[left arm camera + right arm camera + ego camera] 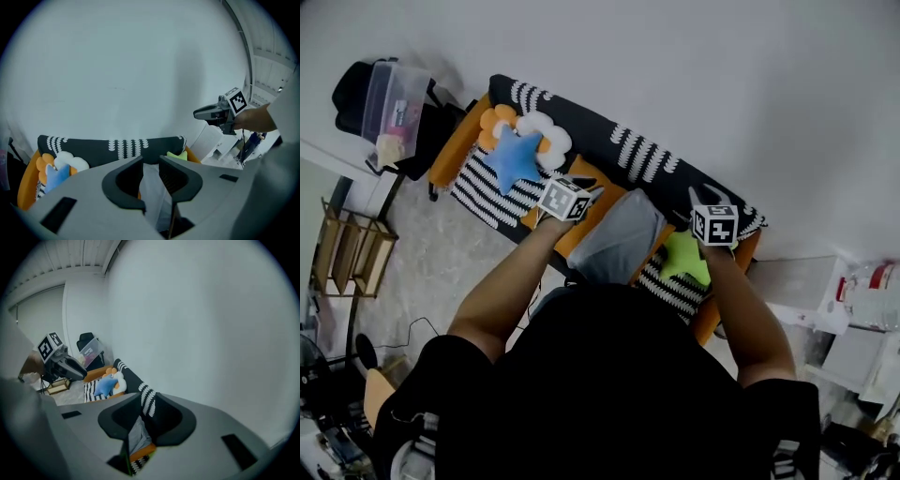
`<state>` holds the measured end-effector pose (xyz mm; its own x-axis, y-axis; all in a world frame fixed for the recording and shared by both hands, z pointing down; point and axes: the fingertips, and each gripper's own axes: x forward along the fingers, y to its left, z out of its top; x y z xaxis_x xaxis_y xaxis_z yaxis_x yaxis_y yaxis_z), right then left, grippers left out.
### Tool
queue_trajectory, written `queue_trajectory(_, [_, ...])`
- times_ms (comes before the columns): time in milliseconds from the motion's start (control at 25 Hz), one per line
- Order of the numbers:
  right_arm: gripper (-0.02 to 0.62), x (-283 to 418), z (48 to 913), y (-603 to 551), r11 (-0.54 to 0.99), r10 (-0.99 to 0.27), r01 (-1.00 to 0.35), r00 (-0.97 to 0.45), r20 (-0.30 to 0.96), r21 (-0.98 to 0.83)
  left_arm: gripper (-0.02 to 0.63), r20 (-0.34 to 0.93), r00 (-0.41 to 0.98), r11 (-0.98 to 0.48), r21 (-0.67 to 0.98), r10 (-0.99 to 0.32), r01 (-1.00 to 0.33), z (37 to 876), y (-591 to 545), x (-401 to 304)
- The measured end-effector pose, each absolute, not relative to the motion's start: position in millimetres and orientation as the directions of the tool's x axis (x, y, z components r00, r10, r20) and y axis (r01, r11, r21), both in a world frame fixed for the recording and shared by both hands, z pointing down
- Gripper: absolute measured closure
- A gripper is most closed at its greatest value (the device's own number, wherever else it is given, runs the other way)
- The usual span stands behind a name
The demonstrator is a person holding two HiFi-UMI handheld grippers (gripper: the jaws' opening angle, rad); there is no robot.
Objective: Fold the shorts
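L grip: my left hand-held gripper (574, 199) is clenched on one top corner of the shorts (619, 239). Grey cloth sits pinched betw its pads in the left gripper view (152, 192).
R grip: my right hand-held gripper (709, 221) is clamped on the other corner. The cloth shows betw its jaws in its own view (136, 439).
Shorts: hanging in the air betw the two grippers, over the middle of the sofa (609, 131), lower part draping twd the front edge and my body. Not laid flat; I judge no fold is made yet.
Risk 1: only a thin bit of cloth in each pinch, esp. R side. A quick shake or pulling apart too hard could slip a corner out & drop the shorts in a heap.
Risk 2: green star pillow (684, 255) lies just under the R side, near the sofa's right end. Laying the shorts on it = lumpy base, crooked fold.
Risk 3: blue star pillow (514, 157) + flower cushion (546, 131) crowd the left end. A sweep that way could drag them.
Risk 4: the hem is hidden by my body in the head view, so I can't tell if it's twisted.
Room: bare seat only in the middle strip. The wall (675, 56) stands right behind the back edge, so little reach fwd. Air above and the front edge look free.
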<state>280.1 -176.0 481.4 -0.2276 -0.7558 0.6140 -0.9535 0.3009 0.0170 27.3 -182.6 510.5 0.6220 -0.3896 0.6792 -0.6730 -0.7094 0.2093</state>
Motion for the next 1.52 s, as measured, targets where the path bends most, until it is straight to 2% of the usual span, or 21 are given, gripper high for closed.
queue_trajectory(600, [0.499,251.4,441.3,-150.9,0.097,-0.827,-0.991,-0.029,0.561,0.091,0.483,0.632,0.717,-0.819,0.22,-0.294,-0.53,499.5,-230.8,29.9])
queue_trajectory(840, [0.502,251.2,441.3,-129.8,-0.025,-0.827,-0.998,0.05,0.56,0.053,0.472,0.607,0.72,-0.827,0.175,-0.337,-0.534,486.5,-241.7,28.5])
queue_trajectory(1080, [0.508,254.5,433.8,-114.1,-0.13,-0.84,-0.991,0.12,0.53,0.017,0.472,0.53,0.746,-0.824,0.143,-0.404,-0.548,465.5,-254.1,31.8])
queue_trajectory(1320, [0.511,259.1,423.8,-101.4,-0.139,-0.864,-0.99,0.125,0.488,0.007,0.472,0.439,0.768,-0.827,0.089,-0.467,-0.554,435.1,-250.6,43.6])
queue_trajectory(1520, [0.512,279.7,412.4,-101.4,-0.138,-0.885,-0.99,0.119,0.449,-0.009,0.472,0.383,0.768,-0.842,-0.048,-0.513,-0.538,407.4,-242.0,65.7])
